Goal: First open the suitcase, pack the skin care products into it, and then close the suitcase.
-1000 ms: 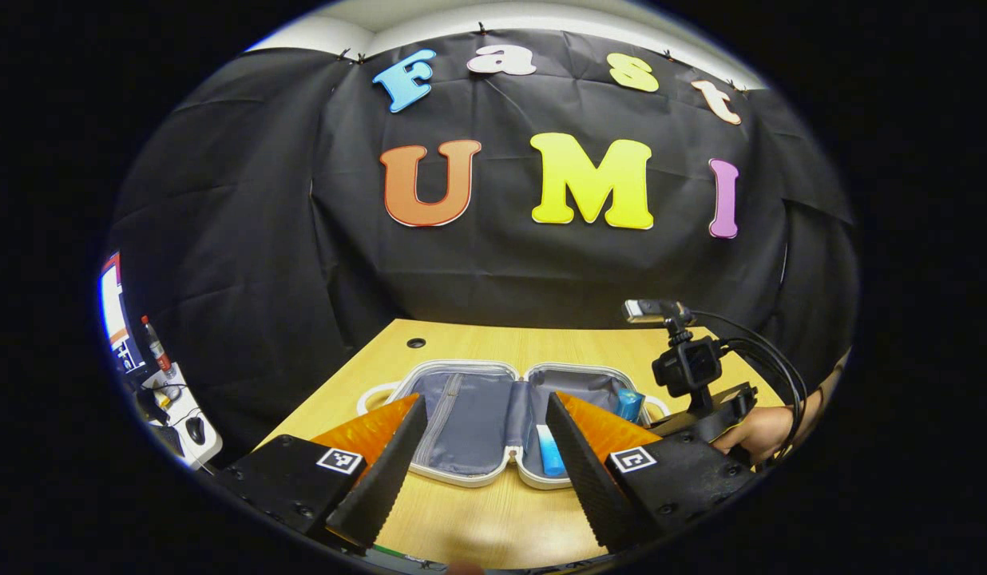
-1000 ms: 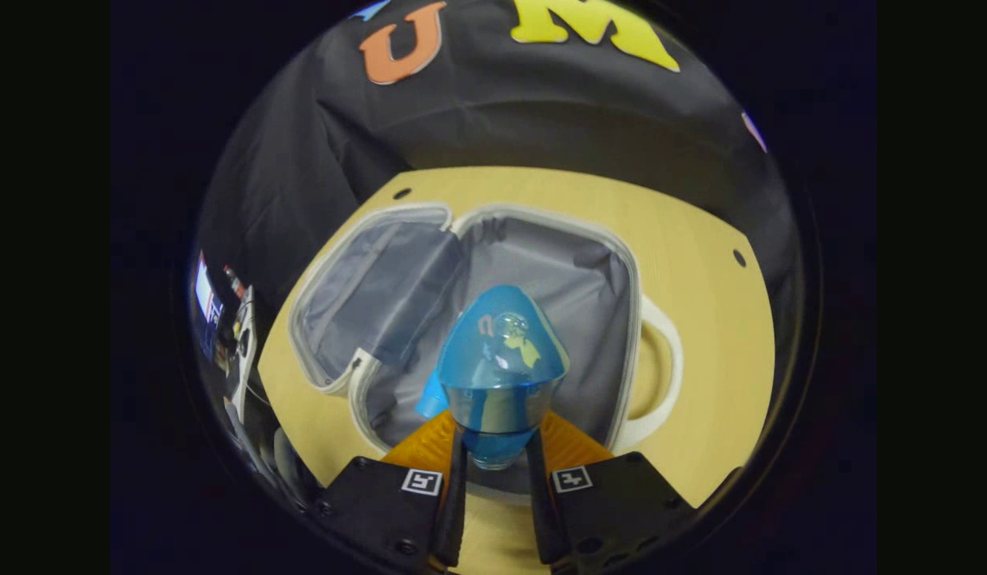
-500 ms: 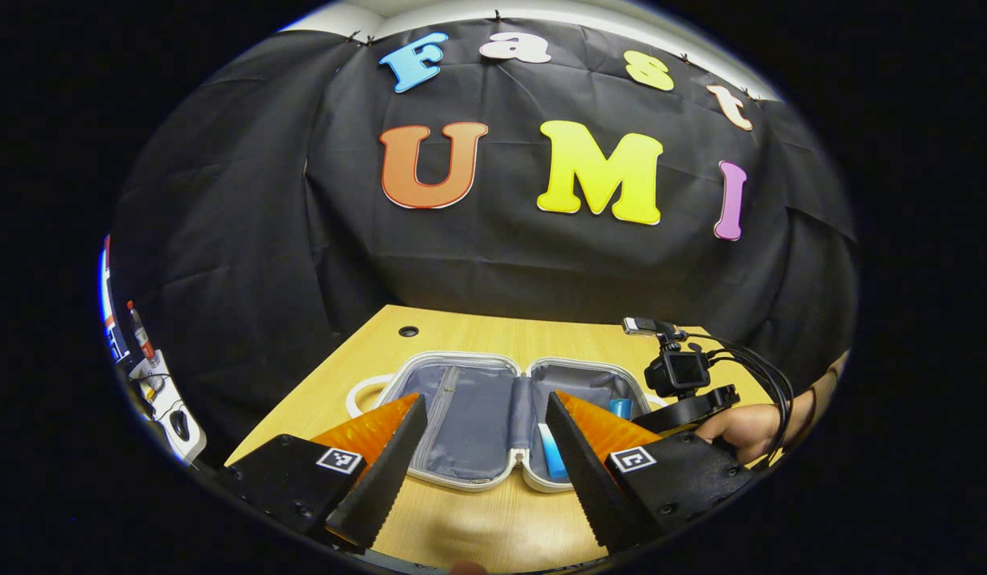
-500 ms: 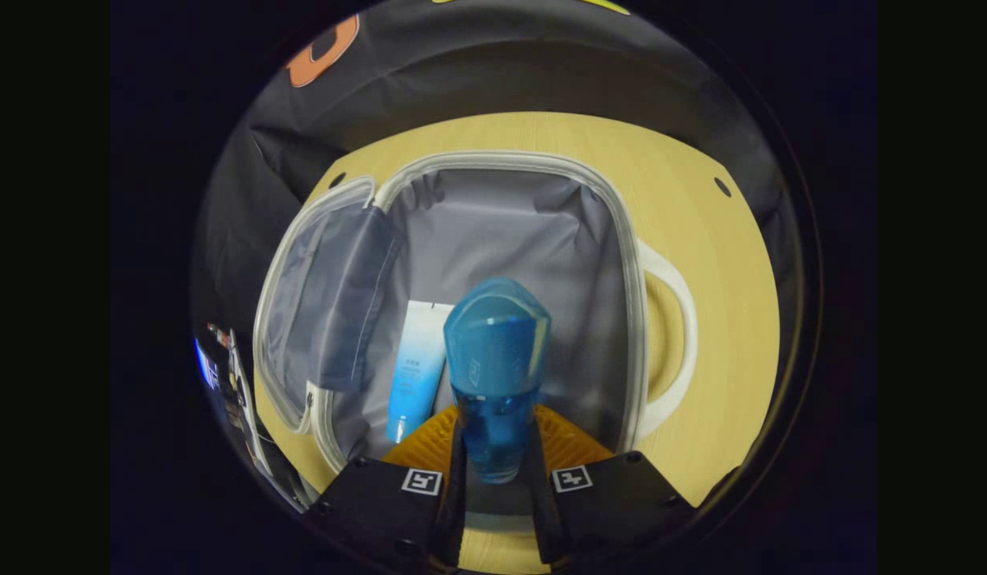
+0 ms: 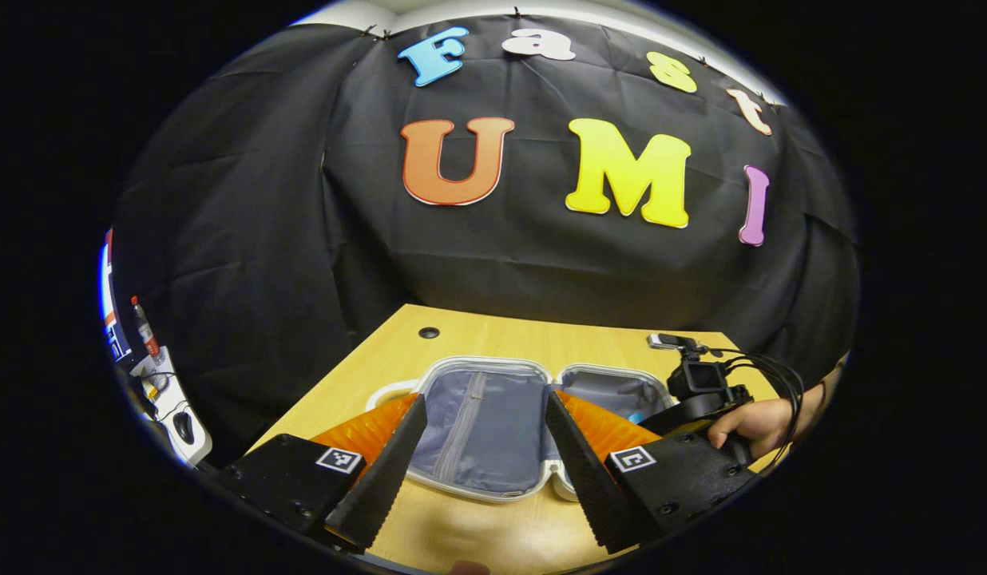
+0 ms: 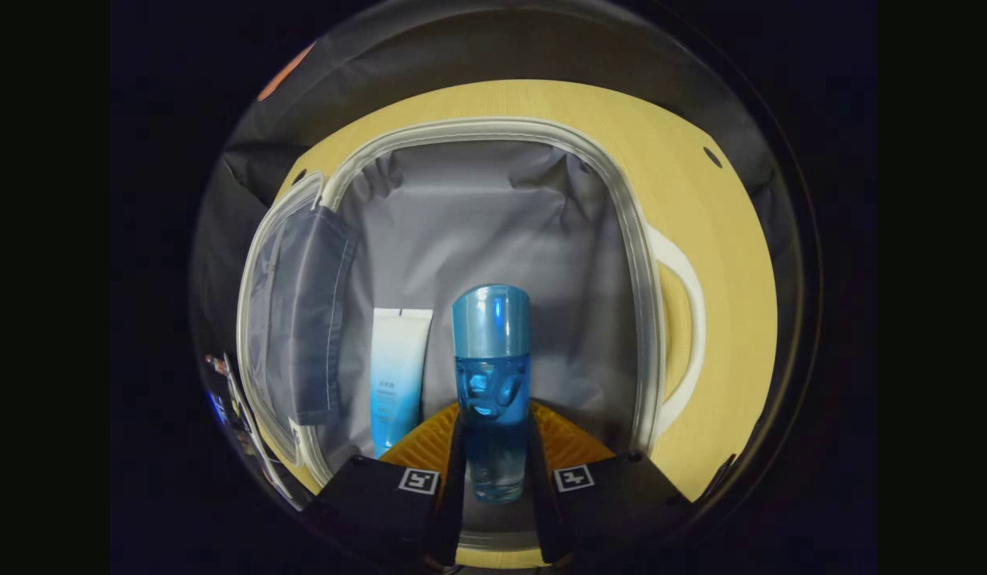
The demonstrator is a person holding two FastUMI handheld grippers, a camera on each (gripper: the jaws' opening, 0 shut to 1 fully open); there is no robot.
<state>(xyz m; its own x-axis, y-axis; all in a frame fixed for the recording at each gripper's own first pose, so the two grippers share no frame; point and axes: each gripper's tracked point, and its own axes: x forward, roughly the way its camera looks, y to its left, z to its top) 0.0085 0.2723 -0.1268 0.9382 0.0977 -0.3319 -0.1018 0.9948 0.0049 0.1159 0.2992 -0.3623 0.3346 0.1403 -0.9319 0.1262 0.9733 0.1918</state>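
Observation:
The small suitcase lies open on the wooden table, grey lining up, white rim around it. My right gripper is shut on a clear blue bottle with a blue cap, held low inside the suitcase's right half. A white-and-blue tube lies in that half just left of the bottle. My left gripper stands open above the table's near edge, in front of the suitcase, with nothing between its fingers. In the left gripper view, the right gripper and the hand holding it sit over the suitcase's right half.
The table has a cable hole at its far left. The suitcase's white handle sticks out on the right side. A side stand with small items is off the table's left edge.
My right gripper has lowered and tipped the blue bottle down into the suitcase's right half, beside the tube. The left gripper drifted slightly and stays open.

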